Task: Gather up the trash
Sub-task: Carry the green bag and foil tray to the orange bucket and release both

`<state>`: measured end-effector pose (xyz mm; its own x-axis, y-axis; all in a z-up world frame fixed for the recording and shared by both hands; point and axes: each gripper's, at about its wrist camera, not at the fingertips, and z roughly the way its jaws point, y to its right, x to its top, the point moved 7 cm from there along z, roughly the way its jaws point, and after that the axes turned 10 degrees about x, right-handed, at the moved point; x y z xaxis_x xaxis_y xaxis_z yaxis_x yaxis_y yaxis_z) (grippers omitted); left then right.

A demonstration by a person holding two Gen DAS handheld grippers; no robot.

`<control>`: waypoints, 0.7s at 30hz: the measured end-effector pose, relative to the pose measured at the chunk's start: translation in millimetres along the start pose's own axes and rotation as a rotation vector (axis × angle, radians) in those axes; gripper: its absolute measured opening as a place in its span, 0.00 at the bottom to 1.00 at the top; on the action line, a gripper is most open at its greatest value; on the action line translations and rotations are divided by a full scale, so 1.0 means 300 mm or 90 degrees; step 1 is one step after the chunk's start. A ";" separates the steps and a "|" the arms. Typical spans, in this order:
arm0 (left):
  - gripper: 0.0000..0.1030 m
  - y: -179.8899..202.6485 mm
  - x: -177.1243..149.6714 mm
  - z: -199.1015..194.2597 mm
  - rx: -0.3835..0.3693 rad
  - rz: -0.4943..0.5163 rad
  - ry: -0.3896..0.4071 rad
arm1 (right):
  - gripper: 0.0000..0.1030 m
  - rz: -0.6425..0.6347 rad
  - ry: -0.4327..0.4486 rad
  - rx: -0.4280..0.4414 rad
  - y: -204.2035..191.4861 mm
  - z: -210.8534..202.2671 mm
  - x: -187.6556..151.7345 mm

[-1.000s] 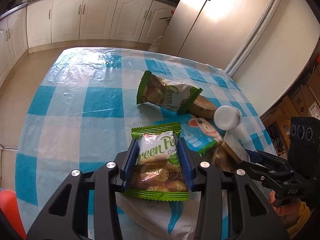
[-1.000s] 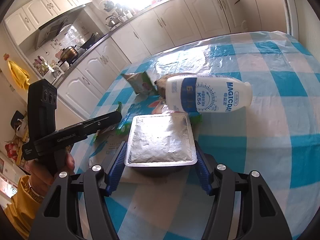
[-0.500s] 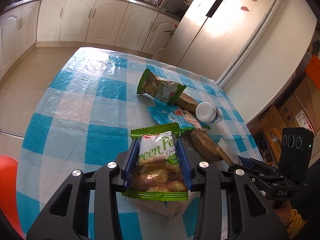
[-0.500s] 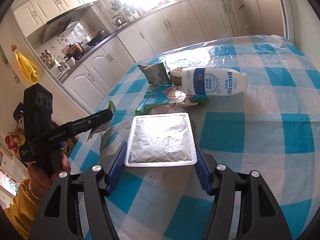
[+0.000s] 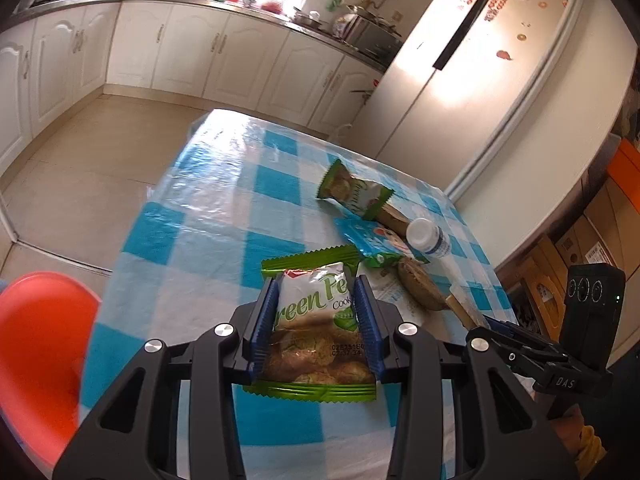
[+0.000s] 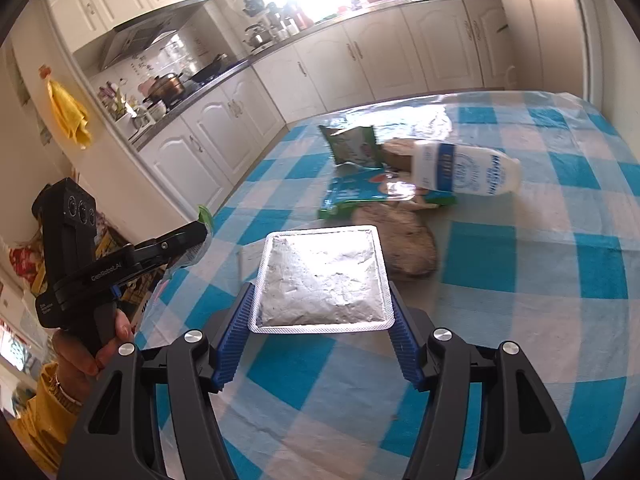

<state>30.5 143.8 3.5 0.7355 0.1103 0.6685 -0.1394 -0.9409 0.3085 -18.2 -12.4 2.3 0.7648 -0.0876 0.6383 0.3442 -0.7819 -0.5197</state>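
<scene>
My left gripper (image 5: 316,280) is shut on a green cookie packet (image 5: 316,332), held above the checked table (image 5: 224,208). In the right wrist view that left gripper (image 6: 196,236) hangs off the table's left edge in a person's hand. My right gripper (image 6: 322,286) is shut on a flat foil-lidded tray (image 6: 322,280); both blue pads press its sides. More trash lies in a cluster on the table: a second green packet (image 6: 352,146), a blue wrapper (image 6: 360,194), a white bottle (image 6: 468,172) on its side and a brown bun-like lump (image 6: 400,240).
An orange chair (image 5: 40,352) stands at the table's near left corner. Cardboard boxes (image 5: 560,264) sit on the floor past the right edge. White kitchen cabinets (image 5: 168,52) and a fridge (image 5: 460,92) line the far walls.
Both grippers have drawn back from the trash cluster and risen a little, each keeping its item. The left view has swung, bringing the orange chair into sight.
</scene>
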 end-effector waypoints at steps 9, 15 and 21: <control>0.40 -0.157 -0.033 -0.126 0.045 -0.038 0.030 | 0.62 -0.047 -0.032 0.024 -0.136 0.069 -0.004; 0.40 -0.301 -0.069 -0.190 0.092 -0.078 0.040 | 0.62 -0.093 -0.065 0.049 -0.261 0.138 -0.014; 0.40 -0.444 -0.103 -0.245 0.143 -0.120 0.050 | 0.62 -0.140 -0.106 0.079 -0.398 0.228 -0.033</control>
<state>-22.3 289.3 -8.4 0.6794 0.3062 0.6668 0.1511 -0.9477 0.2812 -29.6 124.1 19.1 0.7393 0.1861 0.6471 0.5682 -0.6881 -0.4512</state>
